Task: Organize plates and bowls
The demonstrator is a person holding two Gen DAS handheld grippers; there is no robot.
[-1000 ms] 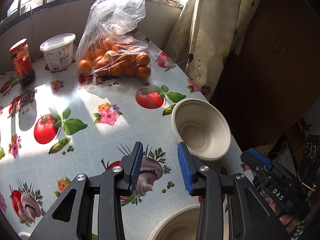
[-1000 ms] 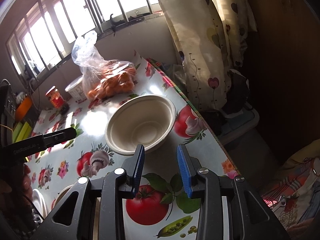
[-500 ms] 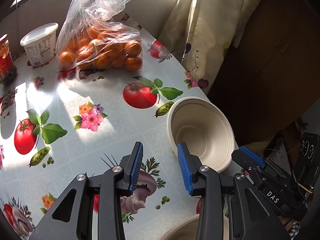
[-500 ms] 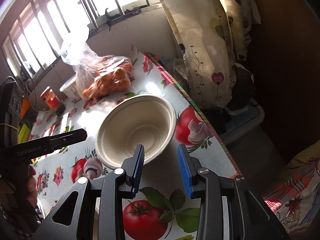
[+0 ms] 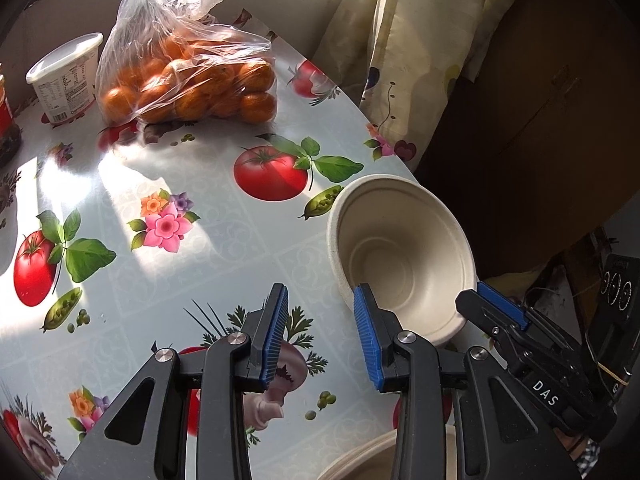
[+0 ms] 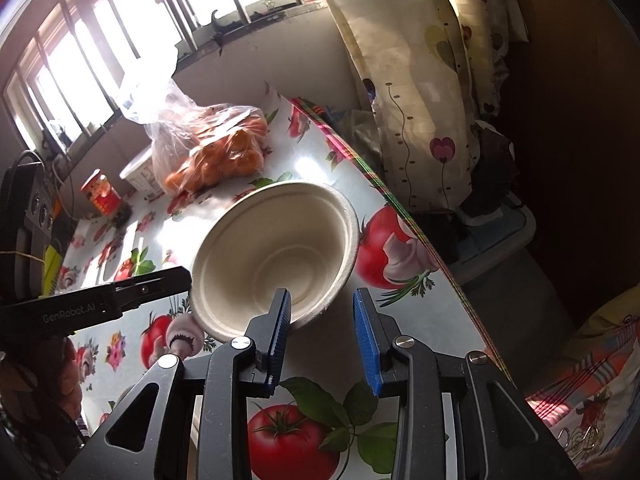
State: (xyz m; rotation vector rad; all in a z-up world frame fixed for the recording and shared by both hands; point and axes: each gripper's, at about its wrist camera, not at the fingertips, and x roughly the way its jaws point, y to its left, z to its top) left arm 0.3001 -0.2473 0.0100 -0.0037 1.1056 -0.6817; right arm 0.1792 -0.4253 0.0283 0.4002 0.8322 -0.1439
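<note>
On table edge at two o'clock of left gripper (image 5: 320, 336): paper bowl (image 5: 404, 256); right gripper (image 6: 322, 334) at its rim; both narrowing, clasping nothing.

A home dining corner, by the look of it. Table (image 5: 240, 248) under a vinyl cloth printed with tomatoes and flowers, with a bag of oranges (image 5: 188, 76), a tub (image 5: 66, 80) and a jar (image 6: 105, 197). Barred window (image 6: 100, 48) and heart-print curtain (image 6: 420, 80) close behind.
</note>
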